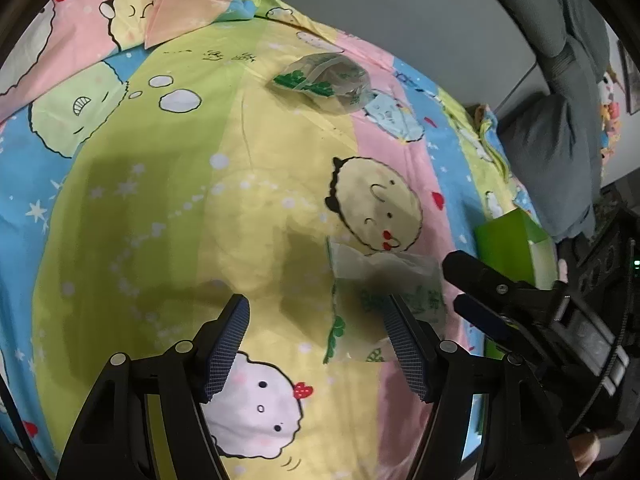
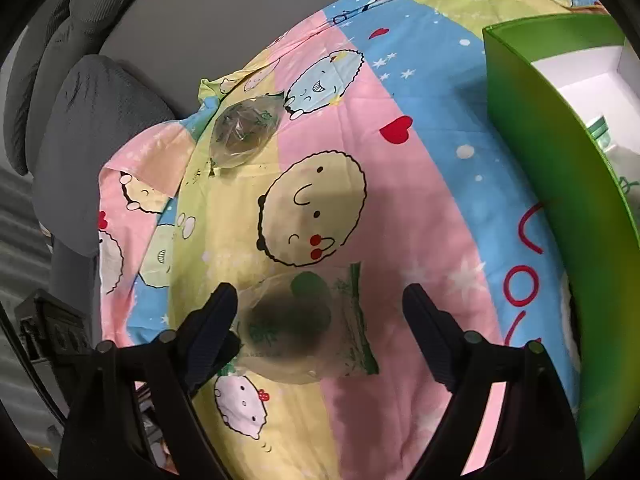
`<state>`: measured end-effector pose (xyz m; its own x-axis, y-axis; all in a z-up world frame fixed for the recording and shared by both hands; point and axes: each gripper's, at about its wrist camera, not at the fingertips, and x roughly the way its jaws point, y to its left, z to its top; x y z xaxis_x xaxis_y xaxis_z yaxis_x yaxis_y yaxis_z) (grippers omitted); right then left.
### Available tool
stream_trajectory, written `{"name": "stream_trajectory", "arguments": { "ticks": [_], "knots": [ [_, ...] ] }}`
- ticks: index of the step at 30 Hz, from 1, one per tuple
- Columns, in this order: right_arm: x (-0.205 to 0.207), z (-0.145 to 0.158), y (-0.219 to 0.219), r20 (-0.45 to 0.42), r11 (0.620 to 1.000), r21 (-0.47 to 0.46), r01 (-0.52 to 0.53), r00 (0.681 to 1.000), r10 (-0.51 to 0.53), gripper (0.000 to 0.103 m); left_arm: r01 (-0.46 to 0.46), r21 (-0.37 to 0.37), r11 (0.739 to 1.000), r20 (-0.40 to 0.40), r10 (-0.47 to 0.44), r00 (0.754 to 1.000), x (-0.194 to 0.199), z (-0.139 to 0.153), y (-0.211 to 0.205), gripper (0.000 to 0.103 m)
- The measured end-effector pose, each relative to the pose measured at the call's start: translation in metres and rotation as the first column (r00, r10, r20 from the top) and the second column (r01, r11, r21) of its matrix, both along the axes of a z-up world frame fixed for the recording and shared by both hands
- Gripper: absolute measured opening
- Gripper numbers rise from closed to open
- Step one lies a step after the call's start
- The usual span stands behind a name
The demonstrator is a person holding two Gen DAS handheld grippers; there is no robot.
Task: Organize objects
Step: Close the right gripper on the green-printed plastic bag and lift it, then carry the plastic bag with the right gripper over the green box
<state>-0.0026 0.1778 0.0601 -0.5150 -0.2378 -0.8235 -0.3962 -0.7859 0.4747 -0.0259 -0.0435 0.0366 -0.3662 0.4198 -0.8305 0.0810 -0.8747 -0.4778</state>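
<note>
Right gripper (image 2: 320,312) spread wide, straddling near packet (image 2: 308,320) on bedsheet (image 2: 420,200) — lined up to grab for green box (image 2: 560,160). Left gripper (image 1: 316,336) spread, empty. Far packet (image 1: 324,80) waits; contents unclear, likely pastry.

Bed (image 1: 168,208) under my grippers, covered by cartoon-print sheet (image 2: 420,200) in pink, yellow, blue, green patches. Near packet (image 2: 308,320), clear with green print, lies flat on sheet. Far packet (image 1: 324,80), same kind, lies well apart from it. Green box (image 2: 560,184) sits on sheet at my right, open top. Grey pillow (image 2: 92,152) at bed's far edge.
</note>
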Motion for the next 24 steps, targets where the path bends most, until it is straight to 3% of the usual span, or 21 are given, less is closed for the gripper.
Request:
{"name": "stream_trajectory", "arguments": {
  "ticks": [9,17,24],
  "knots": [
    [-0.003,-0.002,-0.002,-0.003,0.999,-0.027,-0.022,1.0,0.022,0.085,0.048,0.033,0.998,-0.002,-0.048,0.999,0.002,0.003,0.01,0.07],
    [-0.004,-0.004,-0.001,0.004,0.999,-0.037,-0.037,0.999,0.038,0.085,0.082,0.107,0.991,-0.018,-0.081,0.997,0.005,0.01,0.016,0.07],
    [-0.01,-0.009,-0.002,0.019,0.997,-0.055,-0.058,0.998,0.059,0.085,0.115,0.07,0.991,0.018,-0.116,0.993,0.006,0.006,0.027,0.07]
  ]
}}
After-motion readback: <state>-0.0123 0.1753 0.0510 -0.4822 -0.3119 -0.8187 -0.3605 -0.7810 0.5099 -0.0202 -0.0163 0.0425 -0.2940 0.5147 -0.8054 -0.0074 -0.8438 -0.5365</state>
